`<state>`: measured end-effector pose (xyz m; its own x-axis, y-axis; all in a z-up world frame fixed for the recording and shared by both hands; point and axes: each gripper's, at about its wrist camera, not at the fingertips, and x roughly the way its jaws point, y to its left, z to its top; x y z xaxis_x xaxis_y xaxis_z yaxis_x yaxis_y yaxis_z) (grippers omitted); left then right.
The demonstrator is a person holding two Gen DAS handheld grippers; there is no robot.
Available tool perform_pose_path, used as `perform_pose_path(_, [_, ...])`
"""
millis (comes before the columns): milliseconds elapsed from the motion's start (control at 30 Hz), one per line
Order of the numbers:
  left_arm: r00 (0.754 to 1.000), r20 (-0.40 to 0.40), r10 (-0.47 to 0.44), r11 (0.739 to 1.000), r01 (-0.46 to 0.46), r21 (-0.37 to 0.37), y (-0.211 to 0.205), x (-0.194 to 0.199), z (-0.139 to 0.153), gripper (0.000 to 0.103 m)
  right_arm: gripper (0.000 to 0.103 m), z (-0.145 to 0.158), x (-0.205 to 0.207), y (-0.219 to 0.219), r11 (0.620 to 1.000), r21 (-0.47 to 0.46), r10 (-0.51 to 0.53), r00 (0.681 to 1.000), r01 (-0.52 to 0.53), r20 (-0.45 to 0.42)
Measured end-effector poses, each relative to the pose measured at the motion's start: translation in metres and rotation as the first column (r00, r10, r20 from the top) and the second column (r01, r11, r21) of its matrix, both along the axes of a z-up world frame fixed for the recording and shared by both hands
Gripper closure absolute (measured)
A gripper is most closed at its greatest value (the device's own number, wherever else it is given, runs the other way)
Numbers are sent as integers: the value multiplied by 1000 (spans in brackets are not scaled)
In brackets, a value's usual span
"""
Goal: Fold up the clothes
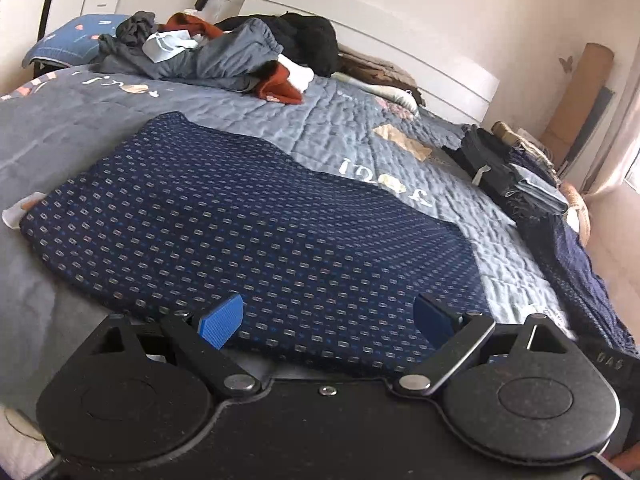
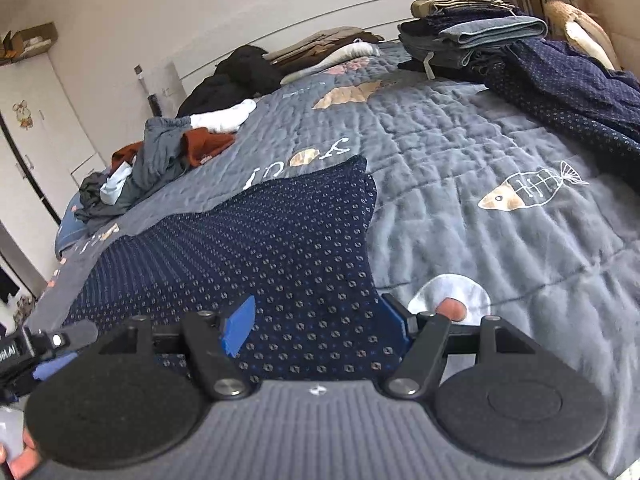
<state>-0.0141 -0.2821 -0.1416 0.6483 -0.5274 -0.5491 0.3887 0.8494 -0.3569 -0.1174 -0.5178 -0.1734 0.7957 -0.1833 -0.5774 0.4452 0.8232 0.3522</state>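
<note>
So the navy patterned garment (image 1: 248, 220) is spread flat on the grey quilted bedspread (image 1: 328, 108), near edge right by both claws. The left claw (image 1: 328, 318) has its blue pads wide apart and sits over the garment's near edge, nothing pinched between them as far as I can see. The right claw (image 2: 318, 326) is about halfway open with the garment's near right corner lying between the pads; can't really tell if the pads are touching the fabric or just hanging above it.

Up at the far side of the bed there's a messy pile of unfolded clothes (image 1: 208, 52), grey, rust-orange, white and black stuff all tangled. Over on the right edge is a stack of folded clothes (image 2: 476, 36), with another dark dotted garment (image 2: 572, 84) lying loose just beside it. The bedspread has a fish-skeleton print (image 2: 528, 190) well right of the garment.
</note>
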Motion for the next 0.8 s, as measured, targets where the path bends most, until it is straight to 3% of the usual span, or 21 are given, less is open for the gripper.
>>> perform_pose_path(267, [1000, 10, 15, 999, -15, 30, -11, -19, -7, 11, 36, 0, -16, -22, 999, 49, -12, 1000, 11, 18])
perform_pose_path(500, [997, 5, 72, 997, -72, 17, -1, -30, -10, 11, 36, 7, -23, -18, 998, 43, 50, 998, -52, 49])
perform_pose_path(700, [991, -22, 132, 990, -133, -40, 10, -40, -1, 11, 36, 9, -35, -25, 997, 50, 50, 997, -52, 52])
perform_pose_path(800, [988, -60, 144, 983, -150, -106, 17, -39, 15, 11, 36, 11, -42, -30, 997, 75, 31, 997, -36, 65])
